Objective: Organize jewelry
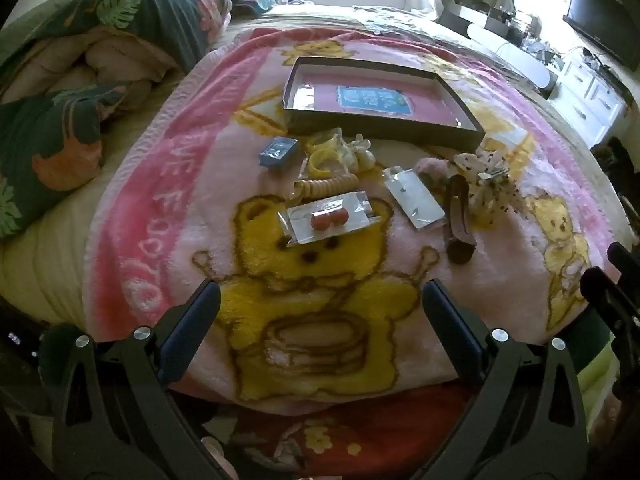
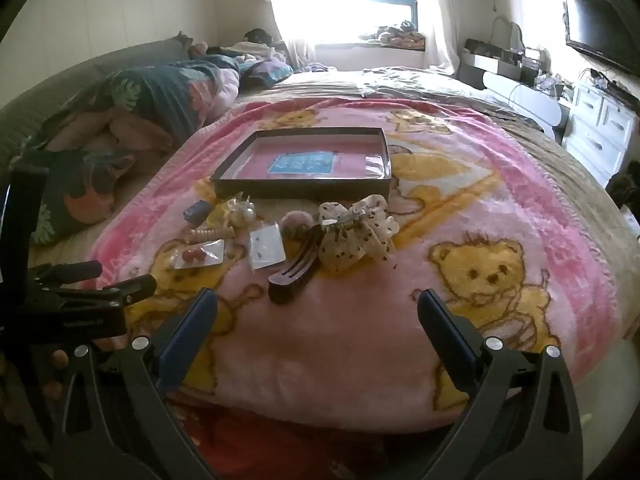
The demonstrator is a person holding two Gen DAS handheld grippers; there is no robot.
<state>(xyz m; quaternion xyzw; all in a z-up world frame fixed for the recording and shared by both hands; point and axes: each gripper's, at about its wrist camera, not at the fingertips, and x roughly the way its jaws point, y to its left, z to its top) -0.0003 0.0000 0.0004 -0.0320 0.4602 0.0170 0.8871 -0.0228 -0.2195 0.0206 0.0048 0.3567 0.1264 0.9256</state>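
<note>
Both grippers hang over the near edge of a pink bear blanket, jaws spread wide, nothing between them: left gripper, right gripper. Landmark is the tray, a shallow dark box lying flat on the blanket, far from both grippers. All jewelry sits loose on the blanket just in front of the tray, none inside it. Blue box lies off the tray's near left corner. Yellow rings and a coil tie lie near its front edge. Red earrings packet lies further out toward the grippers. White packet, brown clip and dotted bow lie off the tray's near right corner, bow touching the clip.
</note>
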